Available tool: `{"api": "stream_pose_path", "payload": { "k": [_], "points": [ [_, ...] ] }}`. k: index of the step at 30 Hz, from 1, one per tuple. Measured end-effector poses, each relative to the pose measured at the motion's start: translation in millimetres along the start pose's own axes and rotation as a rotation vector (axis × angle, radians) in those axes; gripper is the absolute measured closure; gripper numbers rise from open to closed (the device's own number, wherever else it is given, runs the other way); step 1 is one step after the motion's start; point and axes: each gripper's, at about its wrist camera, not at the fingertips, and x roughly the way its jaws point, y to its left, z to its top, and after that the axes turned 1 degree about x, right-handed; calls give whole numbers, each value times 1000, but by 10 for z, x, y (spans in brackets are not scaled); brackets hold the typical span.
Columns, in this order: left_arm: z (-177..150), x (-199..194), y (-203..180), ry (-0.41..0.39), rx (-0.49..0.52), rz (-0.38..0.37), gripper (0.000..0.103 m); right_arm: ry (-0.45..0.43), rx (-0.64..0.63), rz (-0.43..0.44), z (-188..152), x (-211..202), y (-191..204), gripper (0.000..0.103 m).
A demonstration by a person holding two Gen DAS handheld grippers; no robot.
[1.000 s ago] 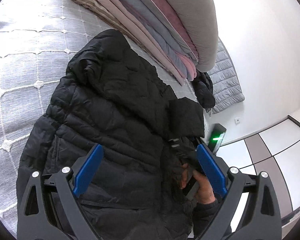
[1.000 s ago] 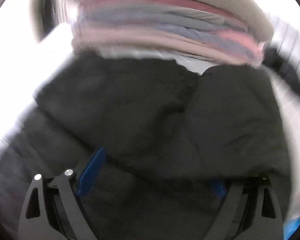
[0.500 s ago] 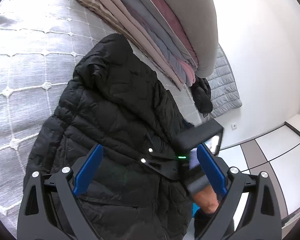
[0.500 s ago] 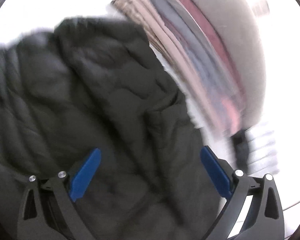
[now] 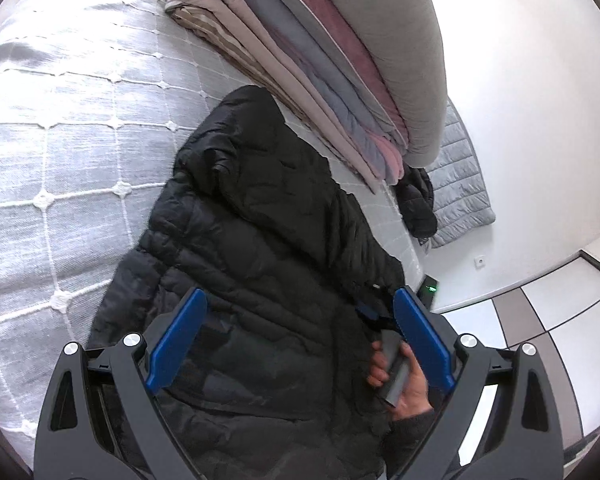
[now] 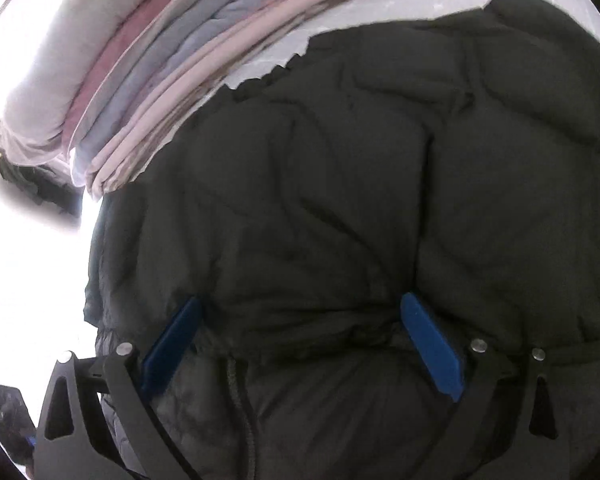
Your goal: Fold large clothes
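Observation:
A large black puffer jacket (image 5: 260, 248) lies on the grey quilted bed (image 5: 60, 120), its hood end toward the stacked bedding. My left gripper (image 5: 300, 340) is open and empty, held above the jacket's lower half. In the right wrist view the jacket (image 6: 360, 200) fills the frame. My right gripper (image 6: 300, 340) is open, its blue fingers (image 6: 432, 344) pressed close against the jacket's right edge, with nothing clamped. The hand holding the right gripper (image 5: 396, 376) shows in the left wrist view at the jacket's right side.
A stack of folded blankets and quilts (image 5: 340, 60) stands on the bed behind the jacket and also shows in the right wrist view (image 6: 160, 60). Another dark garment (image 5: 418, 204) and a grey quilt (image 5: 460, 188) hang at the bed's far corner. White wall and tiled floor (image 5: 540, 320) lie to the right.
The right gripper has swung around fast and come down at the jacket's right edge. The left gripper has drifted slightly, still open above the jacket.

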Motion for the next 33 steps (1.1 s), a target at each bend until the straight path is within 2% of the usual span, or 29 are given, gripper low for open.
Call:
{"api": "stream_pose_path", "payload": {
  "k": [2,4,5,10,14,18,23,29,33],
  "points": [
    [31,-28,50,-8,-12,12,12,-49,-21,79,-40,-212,64,7],
    [58,-62,101,-17,-25,24,12,-167,-52,114,-149,-646,72,7],
    [67,-80,120,-19,-30,32,12,-195,-52,130,-175,-798,24,7],
    [87,-117,173,-15,-21,78,12,-271,42,122,-445,-1652,-700,7],
    [54,-62,140,41,70,147,12,-253,97,27,-991,-2071,-1404,7],
    [-7,-160,161,67,182,211,12,-215,141,12,-1570,-2282,-1867,7],
    [-278,-578,460,69,101,166,12,-161,184,45,-1982,-2376,-2249,7],
    [-714,-850,798,142,11,141,12,-97,282,196,-2240,-2225,-2675,7],
    [-937,-927,993,184,-66,93,12,-64,332,339,-2422,-2111,-2816,7]
  ]
}}
